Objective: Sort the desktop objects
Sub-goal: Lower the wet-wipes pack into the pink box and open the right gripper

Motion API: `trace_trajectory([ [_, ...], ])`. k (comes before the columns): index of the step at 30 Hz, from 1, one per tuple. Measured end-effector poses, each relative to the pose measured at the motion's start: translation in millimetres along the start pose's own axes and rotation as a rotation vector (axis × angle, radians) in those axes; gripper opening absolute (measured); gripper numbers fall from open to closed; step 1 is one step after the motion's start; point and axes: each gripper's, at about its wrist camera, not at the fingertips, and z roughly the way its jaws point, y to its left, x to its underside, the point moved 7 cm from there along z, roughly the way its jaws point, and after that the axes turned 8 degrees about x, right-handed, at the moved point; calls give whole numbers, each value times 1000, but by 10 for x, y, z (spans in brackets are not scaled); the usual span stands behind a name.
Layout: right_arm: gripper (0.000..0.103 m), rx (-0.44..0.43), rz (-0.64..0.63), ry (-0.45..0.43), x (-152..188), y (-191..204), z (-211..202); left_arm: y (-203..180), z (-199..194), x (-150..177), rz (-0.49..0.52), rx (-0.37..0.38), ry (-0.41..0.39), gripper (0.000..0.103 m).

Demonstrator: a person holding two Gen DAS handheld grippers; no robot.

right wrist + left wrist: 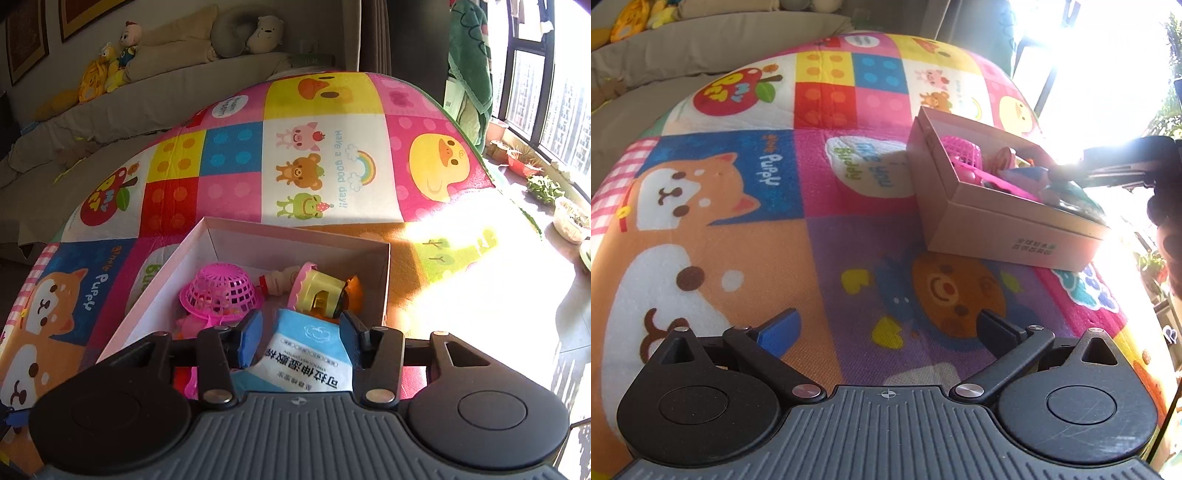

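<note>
While the left tool (886, 328) hangs over the bare cartoon-printed mat (746, 206) with its fingers spread wide apart and nothing between them, the right tool (301, 338) is down at the near end of the open cardboard box (387, 273). That box sits on the mat that covers the desk, toward its sunlit side, with its lid off and its pale inner walls showing. Inside it, at the left, a pink plastic basket (221, 291) lies upside down like a hat, and a pink toy beneath and in front of it is too hidden to name. Behind the basket a small white bottle with a red cap (277, 282) lies on its side, touching a yellow and pink toy (319, 291) that is tipped over, and an orange piece (354, 288) rests against the right wall. A blue and white packet with printed writing (306, 354) stands tilted at the near end of the box, between the blue pads (251, 332) of the right tool. The left pad is just beside the packet and the right pad seems to touch its edge, but I cannot tell whether the packet is clamped. From the left view the box looks well filled, though glare from the window washes out its far end.
</note>
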Motion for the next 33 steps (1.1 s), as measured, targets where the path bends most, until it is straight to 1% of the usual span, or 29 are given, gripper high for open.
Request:
trace_trajectory([
  [2, 44, -3, -10, -47, 122, 13, -77, -77, 15, 0, 15, 13, 3, 103],
  [3, 45, -1, 1, -54, 140, 25, -84, -117, 20, 2, 25, 16, 5, 103],
  [5, 50, 8, 35, -61, 143, 67, -29, -188, 23, 5, 41, 24, 8, 103],
  [7, 52, 56, -16, -100, 127, 156, 68, -229, 14, 7, 51, 24, 9, 103],
  [9, 53, 100, -59, -114, 92, 210, 177, -237, -9, 10, 59, 19, 11, 103],
  [12, 55, 70, -17, -45, -79, 162, 237, -187, -56, 9, 65, -2, 9, 103],
  [13, 56, 70, -3, 3, -148, 123, 275, -154, -60, -3, 58, -12, 8, 103],
  [14, 61, 86, -13, 56, -186, 101, 335, -129, -55, -15, 48, -15, 7, 103],
  [15, 69, 94, -32, 113, -203, 92, 414, -113, -44, -31, 39, -14, 7, 103],
  [16, 70, 95, -48, 172, -193, 86, 509, -115, -35, -51, 33, -8, 8, 103],
  [19, 71, 108, -163, 206, -160, 211, 618, -208, -24, -156, 70, 9, -16, 103],
  [21, 68, 109, -176, 231, -128, 281, 657, -281, -29, -236, 96, 11, -35, 103],
  [22, 60, 107, -176, 223, -137, 305, 642, -318, -38, -275, 107, 19, -46, 103],
  [23, 56, 105, -173, 211, -159, 320, 606, -335, -53, -299, 112, 26, -54, 103],
  [25, 55, 86, -136, 140, -250, 316, 465, -337, -76, -319, 116, 27, -66, 103],
  [26, 55, 99, -128, 75, -328, 300, 370, -322, -70, -316, 111, 20, -66, 103],
  [28, 56, 154, -155, -46, -431, 304, 247, -271, -33, -284, 94, 2, -54, 103],
  [29, 59, 156, -171, -66, -441, 313, 235, -238, -9, -256, 82, -7, -44, 103],
  [30, 62, 132, -177, -48, -430, 317, 255, -211, 8, -224, 74, -13, -36, 103],
  [31, 68, 118, -162, -29, -413, 300, 270, -185, 19, -191, 70, -20, -30, 103],
  [33, 68, 126, -127, -55, -385, 244, 215, -129, 31, -125, 75, -47, -21, 103],
])
